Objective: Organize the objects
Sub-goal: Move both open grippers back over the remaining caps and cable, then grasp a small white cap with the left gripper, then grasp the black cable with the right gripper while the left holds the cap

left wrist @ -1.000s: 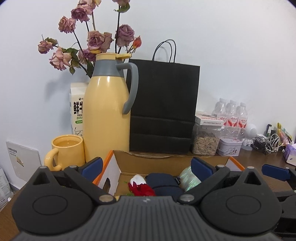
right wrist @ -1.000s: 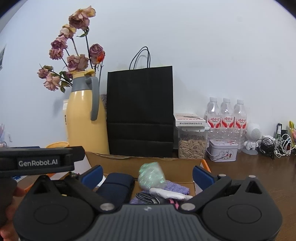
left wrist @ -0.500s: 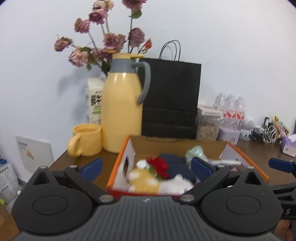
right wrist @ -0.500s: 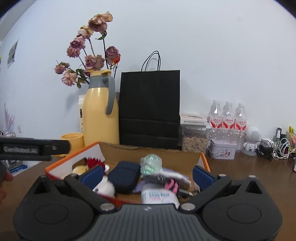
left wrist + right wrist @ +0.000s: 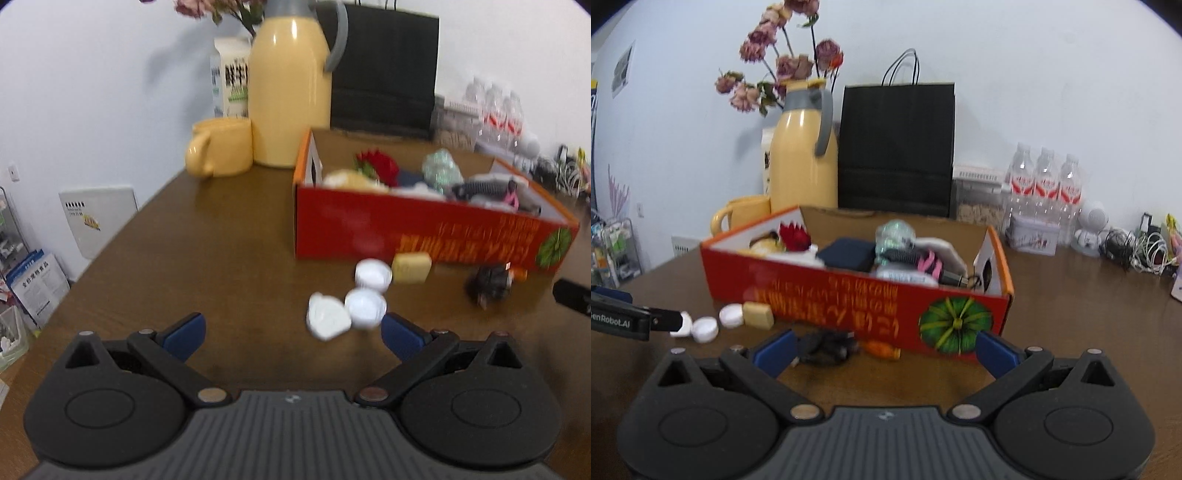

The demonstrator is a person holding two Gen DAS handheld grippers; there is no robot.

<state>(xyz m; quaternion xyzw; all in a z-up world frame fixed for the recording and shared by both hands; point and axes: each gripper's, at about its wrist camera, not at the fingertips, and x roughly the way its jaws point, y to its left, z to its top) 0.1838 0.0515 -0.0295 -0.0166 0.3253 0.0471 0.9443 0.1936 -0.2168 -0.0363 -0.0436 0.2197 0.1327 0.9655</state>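
While both tools sit low over the worktop point(image 5: 221, 236), each is released w/ nothing between the fingers. Left tool point(image 5: 291, 334): three white caps point(image 5: 364, 308) lie just ahead, toward its right finger; a yellow block point(image 5: 411, 267) is beyond them, against the red box point(image 5: 424, 236). Right tool point(image 5: 884, 349): a dark, blurry item point(image 5: 827, 347) sits just ahead near its left finger, an orange piece point(image 5: 881, 349) beside it; the box, full of misc. items, is straight ahead.
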